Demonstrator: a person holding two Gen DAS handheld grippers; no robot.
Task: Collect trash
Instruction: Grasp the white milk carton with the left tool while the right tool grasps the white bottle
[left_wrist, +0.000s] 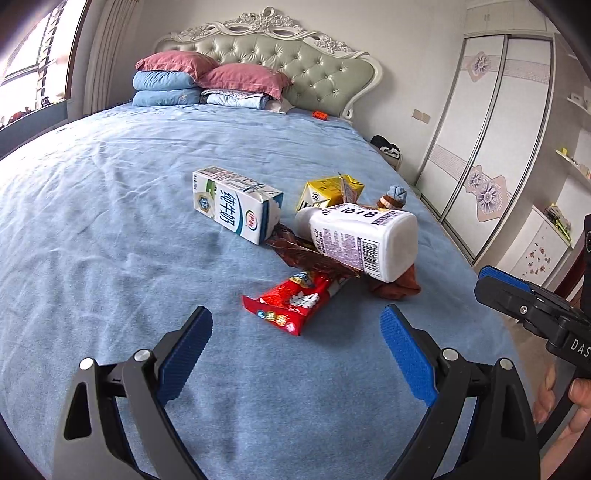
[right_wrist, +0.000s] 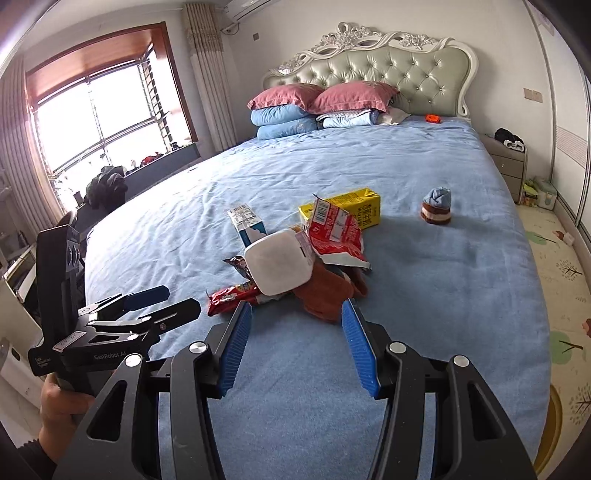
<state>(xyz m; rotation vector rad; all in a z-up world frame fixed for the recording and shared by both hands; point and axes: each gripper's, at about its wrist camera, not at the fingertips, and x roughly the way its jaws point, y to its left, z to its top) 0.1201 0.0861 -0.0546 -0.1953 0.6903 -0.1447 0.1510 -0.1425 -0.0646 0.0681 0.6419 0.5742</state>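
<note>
A heap of trash lies on the blue bed: a white-and-blue milk carton, a yellow drink carton, a white bottle on its side, a red snack wrapper, a brown foil wrapper and a torn red-and-white wrapper. A brown cloth lies under the bottle. My left gripper is open, just short of the red wrapper. My right gripper is open and empty, close before the brown cloth.
A rolled blue-and-brown sock sits apart to the right of the heap. Pillows and folded quilts are stacked at the headboard, with a small orange object nearby. Right of the bed are a nightstand, a wardrobe and a play mat.
</note>
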